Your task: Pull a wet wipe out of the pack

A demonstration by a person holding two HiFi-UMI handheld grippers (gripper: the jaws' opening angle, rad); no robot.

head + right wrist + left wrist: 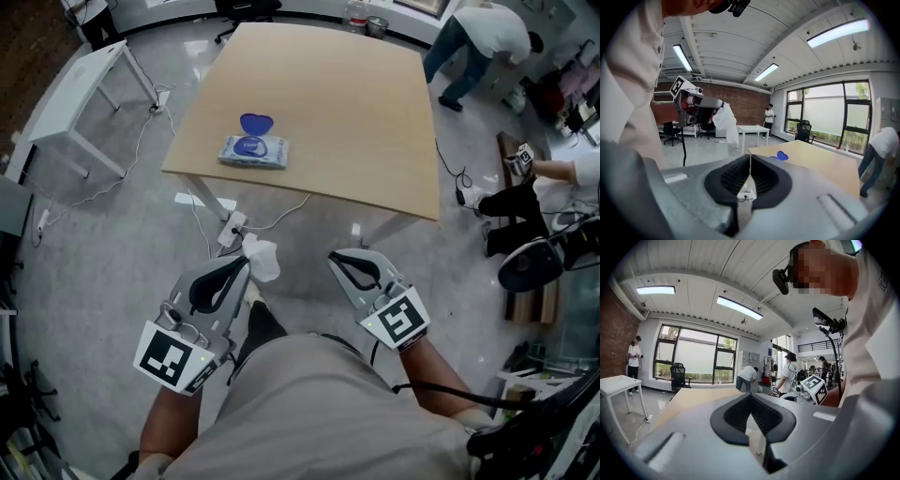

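Left hand-held gripper (244,266) is clamped on one white wet wipe (263,257); right hand-held gripper (336,260) is closed and empty. One pack (253,151), its blue lid (256,122) open, lies on the tabletop (356,122), well apart from both.

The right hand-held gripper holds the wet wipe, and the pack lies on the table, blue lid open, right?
No: the left hand-held gripper holds the wet wipe, as the head view shows. The pack does lie on the table, blue lid open.
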